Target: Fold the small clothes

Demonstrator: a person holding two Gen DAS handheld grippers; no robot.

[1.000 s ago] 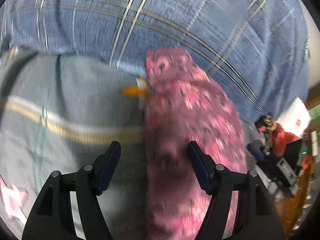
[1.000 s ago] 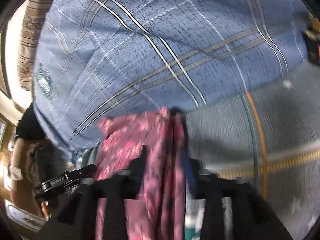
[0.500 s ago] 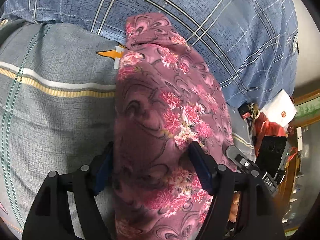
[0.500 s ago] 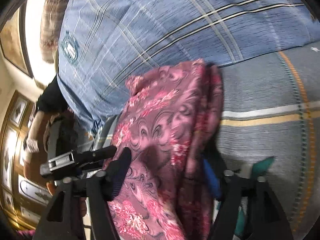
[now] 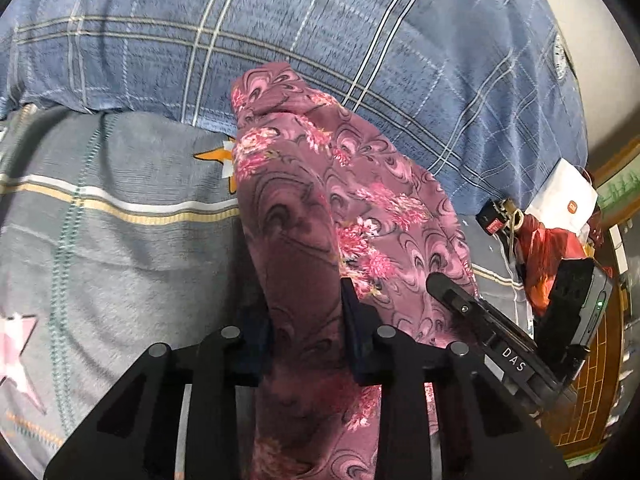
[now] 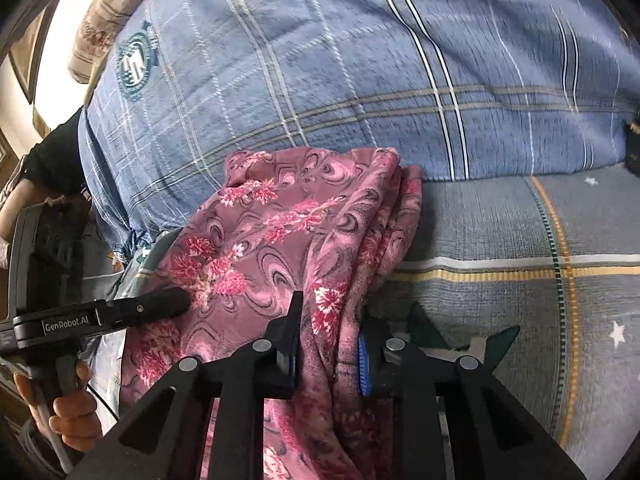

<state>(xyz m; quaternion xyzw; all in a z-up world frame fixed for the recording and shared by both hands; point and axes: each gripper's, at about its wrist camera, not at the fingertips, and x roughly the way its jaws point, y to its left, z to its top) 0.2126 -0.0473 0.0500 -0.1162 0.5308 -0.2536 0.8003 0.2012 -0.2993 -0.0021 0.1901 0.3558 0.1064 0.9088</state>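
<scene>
A pink floral garment lies partly folded on the grey striped bedsheet, its far end against a blue plaid quilt. My left gripper is shut on a fold of the garment near its near end. In the right wrist view the same garment shows as a bunched stack of layers, and my right gripper is shut on its right-hand layers. The right gripper also shows in the left wrist view resting on the cloth, and the left gripper shows in the right wrist view.
The blue plaid quilt is piled along the far side of the bed. A red bag, keys and a white card lie at the right edge of the bed. A person's hand holds the left gripper's handle.
Both grippers, open around the garment half a second ago, have closed on it. The garment sits nearer the quilt, and the cloth has bunched between the fingers.
</scene>
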